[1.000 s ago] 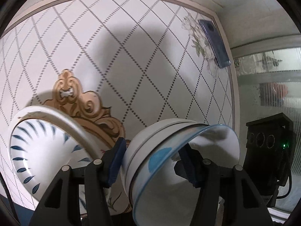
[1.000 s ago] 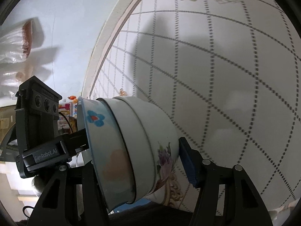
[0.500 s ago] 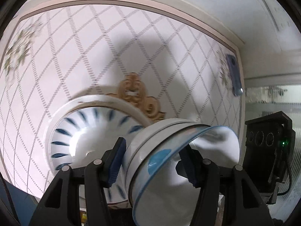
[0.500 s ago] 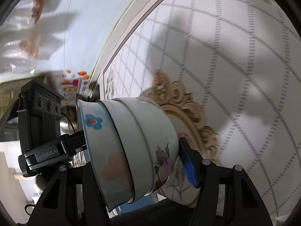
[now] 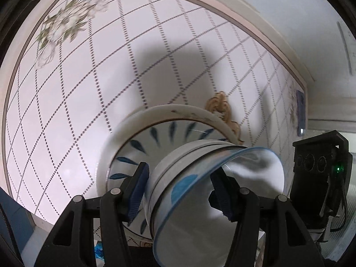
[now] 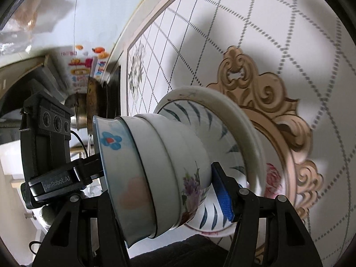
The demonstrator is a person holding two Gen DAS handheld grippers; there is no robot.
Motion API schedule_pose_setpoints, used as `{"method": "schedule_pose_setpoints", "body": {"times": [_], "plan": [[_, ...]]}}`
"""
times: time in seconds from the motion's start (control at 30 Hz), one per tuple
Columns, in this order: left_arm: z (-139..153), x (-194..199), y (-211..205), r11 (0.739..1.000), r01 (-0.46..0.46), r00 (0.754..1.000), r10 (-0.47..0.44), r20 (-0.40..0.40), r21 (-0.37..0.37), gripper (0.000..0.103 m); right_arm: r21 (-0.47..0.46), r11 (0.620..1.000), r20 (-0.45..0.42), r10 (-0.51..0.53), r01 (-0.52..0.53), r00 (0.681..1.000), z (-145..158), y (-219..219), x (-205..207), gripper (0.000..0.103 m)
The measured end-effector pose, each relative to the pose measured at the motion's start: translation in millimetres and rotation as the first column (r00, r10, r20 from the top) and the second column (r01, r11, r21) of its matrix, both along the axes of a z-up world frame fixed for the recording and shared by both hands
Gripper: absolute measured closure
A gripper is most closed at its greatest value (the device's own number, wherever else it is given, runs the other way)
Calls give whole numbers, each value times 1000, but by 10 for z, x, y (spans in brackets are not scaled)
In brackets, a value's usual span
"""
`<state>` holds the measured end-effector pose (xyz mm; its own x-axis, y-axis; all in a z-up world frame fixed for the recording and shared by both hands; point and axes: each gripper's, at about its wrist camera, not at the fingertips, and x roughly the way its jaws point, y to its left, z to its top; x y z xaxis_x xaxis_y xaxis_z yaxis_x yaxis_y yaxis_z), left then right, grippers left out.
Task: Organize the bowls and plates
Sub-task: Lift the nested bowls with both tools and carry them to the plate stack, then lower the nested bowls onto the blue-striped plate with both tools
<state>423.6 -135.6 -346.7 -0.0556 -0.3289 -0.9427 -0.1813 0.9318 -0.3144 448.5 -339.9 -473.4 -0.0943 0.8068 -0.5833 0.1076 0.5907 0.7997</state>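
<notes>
While both grippers clamped one stack of bowls (image 5: 200,191), left gripper (image 5: 180,189) gripped its rim, right gripper (image 6: 160,191) gripped its sides, leaf-patterned bowl (image 6: 222,120) behind, tablecloth (image 5: 89,89) beneath.

The stacked bowls (image 6: 160,169) looked like glossy glazed ceramic; the tablecloth (image 5: 89,89) seemed smooth; at six o'clock, matt black plastic fingers (image 5: 111,218).

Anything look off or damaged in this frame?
Nothing broken or spilled. One oddity: the stack of nested bowls is carried tipped on its side, gripped by both the left gripper and right gripper, near the blue-leaf bowl. That bowl's rim shows small dark marks; chips or dirt, can't tell.
</notes>
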Motion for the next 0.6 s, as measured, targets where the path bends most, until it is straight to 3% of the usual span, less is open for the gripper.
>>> {"method": "schedule_pose_setpoints", "body": {"times": [0.6], "plan": [[-101, 45, -1, 1000, 23, 1000, -23, 0, 21, 50, -53, 998, -24, 35, -36, 999, -103, 132, 81, 40]]}}
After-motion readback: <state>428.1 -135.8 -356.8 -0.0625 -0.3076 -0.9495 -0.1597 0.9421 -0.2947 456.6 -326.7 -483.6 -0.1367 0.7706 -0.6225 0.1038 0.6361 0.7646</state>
